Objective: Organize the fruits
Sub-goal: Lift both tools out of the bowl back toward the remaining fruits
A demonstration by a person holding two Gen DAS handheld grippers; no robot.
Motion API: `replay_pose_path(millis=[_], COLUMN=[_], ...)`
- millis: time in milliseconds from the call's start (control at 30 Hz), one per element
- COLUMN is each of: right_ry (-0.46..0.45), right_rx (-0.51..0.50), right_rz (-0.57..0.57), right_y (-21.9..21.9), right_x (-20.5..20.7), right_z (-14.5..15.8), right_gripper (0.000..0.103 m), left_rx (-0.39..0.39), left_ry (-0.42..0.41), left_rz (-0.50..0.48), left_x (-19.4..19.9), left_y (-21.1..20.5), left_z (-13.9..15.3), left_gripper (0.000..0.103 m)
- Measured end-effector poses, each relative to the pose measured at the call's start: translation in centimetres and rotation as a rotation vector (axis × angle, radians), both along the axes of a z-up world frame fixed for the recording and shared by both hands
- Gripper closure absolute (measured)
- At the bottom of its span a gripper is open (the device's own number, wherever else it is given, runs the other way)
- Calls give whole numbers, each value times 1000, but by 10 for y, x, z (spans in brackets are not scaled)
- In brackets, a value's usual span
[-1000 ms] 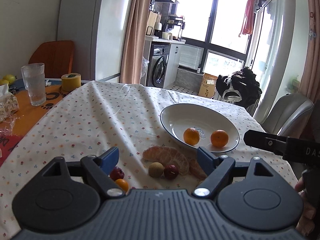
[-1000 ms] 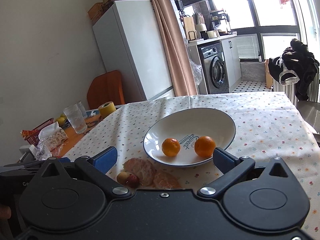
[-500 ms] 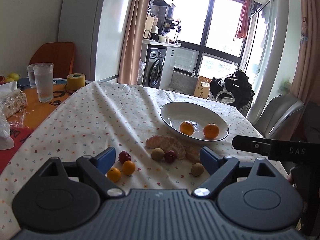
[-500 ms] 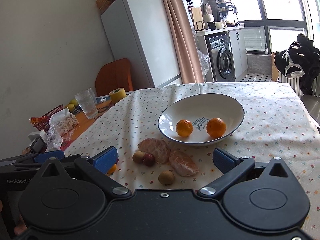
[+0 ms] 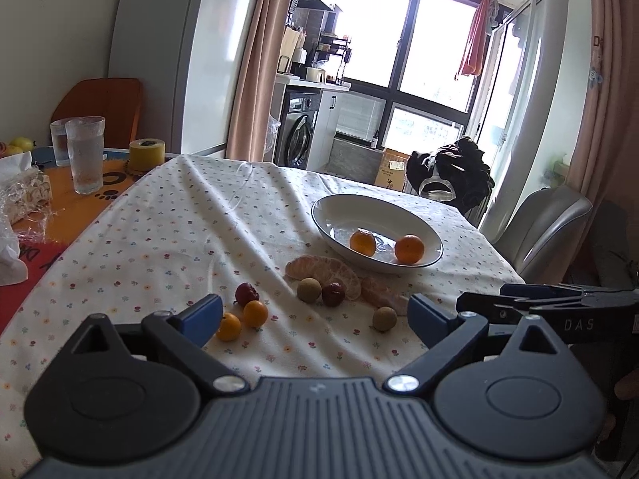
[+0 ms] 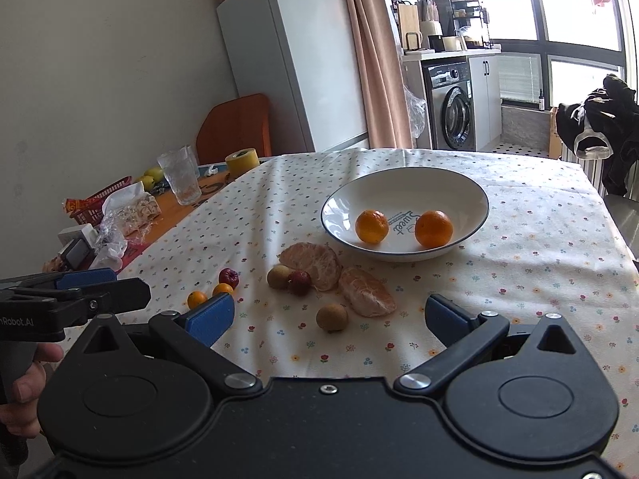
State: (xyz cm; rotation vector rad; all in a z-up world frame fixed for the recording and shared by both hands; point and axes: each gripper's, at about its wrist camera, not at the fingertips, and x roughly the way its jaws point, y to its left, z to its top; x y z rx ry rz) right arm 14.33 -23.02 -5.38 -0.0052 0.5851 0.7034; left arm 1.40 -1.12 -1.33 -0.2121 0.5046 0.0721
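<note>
On the flowered tablecloth [image 6: 519,247], the white bowl [image 6: 471,195] is already holding two oranges [image 6: 372,226], while peeled segments [image 6: 366,292] and small fruits [image 6: 332,317] are lying loose just beside it. Both the right gripper [image 6: 329,317] and the left gripper [image 5: 315,315] are hovering low, level, jaws apart and empty. Closing gently around the nearest small round fruit should be keeping it from rolling.

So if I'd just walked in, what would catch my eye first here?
Probably the white bowl on the flowered tablecloth, with two oranges sitting inside it. Just in front of it, loose on the cloth, lie two peeled orange halves among small round fruits. Nearest the camera, the right gripper hangs open and empty above the cloth.
</note>
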Motion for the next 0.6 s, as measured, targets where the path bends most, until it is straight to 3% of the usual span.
replay_pose_path(millis=[600], right_ry=[24], right_rx=[5], right_rz=[40], right_y=[10], right_x=[9], right_z=[-22], right_gripper=[0], left_rx=[23], left_ry=[66], left_rz=[21], left_x=[11], left_y=[12], left_z=[-30], left_gripper=[0])
